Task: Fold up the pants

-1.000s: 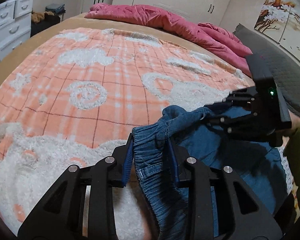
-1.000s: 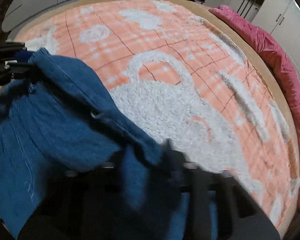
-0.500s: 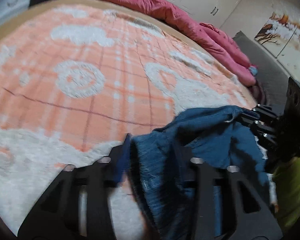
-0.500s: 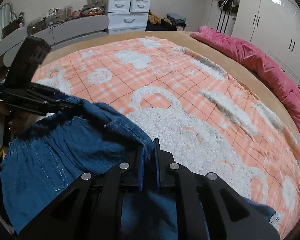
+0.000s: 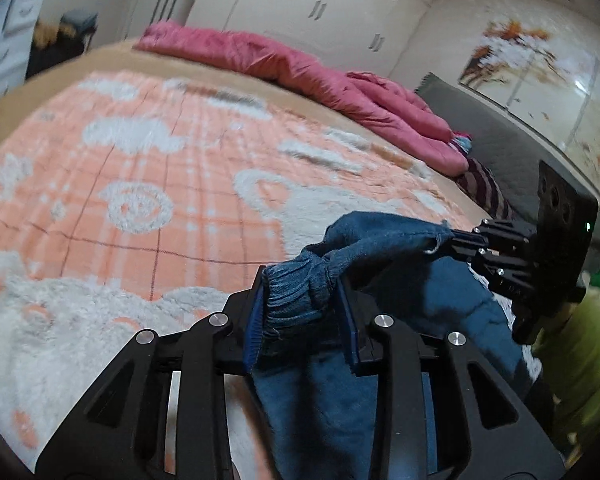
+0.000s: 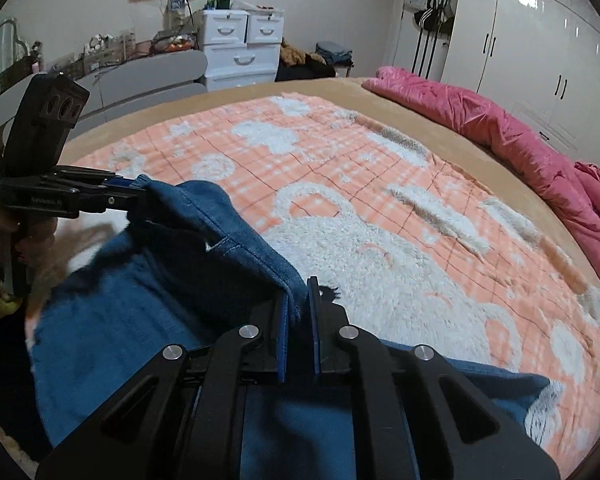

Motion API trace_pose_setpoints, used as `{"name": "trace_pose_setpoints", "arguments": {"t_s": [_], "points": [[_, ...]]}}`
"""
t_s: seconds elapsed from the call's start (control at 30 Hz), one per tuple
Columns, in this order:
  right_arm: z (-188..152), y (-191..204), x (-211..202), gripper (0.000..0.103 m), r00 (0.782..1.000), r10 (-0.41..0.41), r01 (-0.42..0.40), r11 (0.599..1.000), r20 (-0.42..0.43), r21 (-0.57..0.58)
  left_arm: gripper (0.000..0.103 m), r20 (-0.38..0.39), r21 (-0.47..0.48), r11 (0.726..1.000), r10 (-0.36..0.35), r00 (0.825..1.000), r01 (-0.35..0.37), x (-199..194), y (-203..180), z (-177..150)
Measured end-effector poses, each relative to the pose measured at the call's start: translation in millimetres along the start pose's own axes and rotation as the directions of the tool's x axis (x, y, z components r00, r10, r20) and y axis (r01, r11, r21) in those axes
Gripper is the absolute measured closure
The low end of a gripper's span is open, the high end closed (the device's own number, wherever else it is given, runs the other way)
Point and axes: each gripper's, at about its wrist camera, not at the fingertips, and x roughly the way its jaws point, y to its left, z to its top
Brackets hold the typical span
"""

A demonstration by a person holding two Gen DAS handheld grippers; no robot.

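Observation:
Blue denim pants [image 5: 384, 240] hang between my two grippers above the bed. My left gripper [image 5: 300, 296] is shut on the bunched elastic waistband [image 5: 292, 296]. My right gripper [image 6: 298, 300] is shut on the other edge of the pants [image 6: 180, 264]. In the left wrist view the right gripper [image 5: 458, 242] pinches the denim at the right. In the right wrist view the left gripper [image 6: 130, 196] pinches it at the left. The rest of the pants droops below and is partly hidden by the grippers.
An orange and white plaid fleece blanket [image 6: 380, 200] covers the bed. A pink quilt [image 6: 500, 128] lies along its far side. White drawers [image 6: 240, 48] and wardrobes [image 6: 540, 40] stand behind. A dark headboard [image 5: 500, 152] is at the right.
Both grippers have lifted the pants higher off the blanket and tilted up, so more of the room shows. The denim is pulled tauter between them.

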Motion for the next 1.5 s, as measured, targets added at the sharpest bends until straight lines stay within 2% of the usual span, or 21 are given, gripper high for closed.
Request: {"name": "trace_pose_setpoints", "arguments": {"t_s": [0.23, 0.47, 0.6, 0.73, 0.93, 1.03, 1.13, 1.27, 1.37, 1.5], "points": [[-30, 34, -59, 0.095, 0.999, 0.027, -0.028, 0.999, 0.044, 0.023, 0.079, 0.034, 0.111, 0.994, -0.022, 0.999, 0.018, -43, -36, -30], [-83, 89, -81, 0.095, 0.996, 0.08, -0.08, 0.997, -0.031, 0.017, 0.079, -0.057, 0.189, 0.982, 0.014, 0.998, -0.003, -67, -65, -79], [-108, 110, -79, 0.095, 0.992, 0.103, -0.1, 0.994, -0.067, 0.04, 0.079, -0.116, 0.226, 0.973, 0.077, 0.99, -0.049, -69, -73, -103], [-123, 121, -76, 0.095, 0.988, 0.131, -0.126, 0.989, -0.075, 0.079, 0.078, -0.13, 0.223, 0.972, 0.108, 0.986, -0.077, -73, -70, -114], [-135, 140, -71, 0.095, 0.987, 0.155, -0.146, 0.978, -0.052, 0.149, 0.075, -0.107, 0.211, 0.969, 0.156, 0.982, -0.131, -82, -63, -118], [-140, 152, -61, 0.092, 0.988, 0.122, -0.113, 0.989, -0.093, 0.097, 0.073, -0.141, 0.191, 0.972, 0.165, 0.976, -0.136, -77, -57, -118], [-145, 152, -58, 0.091, 0.986, 0.133, -0.122, 0.986, -0.101, 0.114, 0.069, -0.19, 0.171, 0.974, 0.182, 0.965, -0.15, -73, -53, -125], [-147, 152, -61, 0.089, 0.986, 0.139, -0.128, 0.986, -0.097, 0.109, 0.066, -0.2, 0.129, 0.979, 0.183, 0.963, -0.159, -86, -48, -132], [-148, 154, -60, 0.083, 0.984, 0.151, -0.14, 0.984, -0.092, 0.11, 0.065, -0.18, 0.12, 0.967, 0.243, 0.953, -0.224, -105, -47, -133], [-151, 152, -61, 0.08, 0.982, 0.174, -0.161, 0.976, -0.076, 0.147, 0.065, -0.102, 0.093, 0.976, 0.208, 0.973, -0.199, -130, -60, -113]]}}
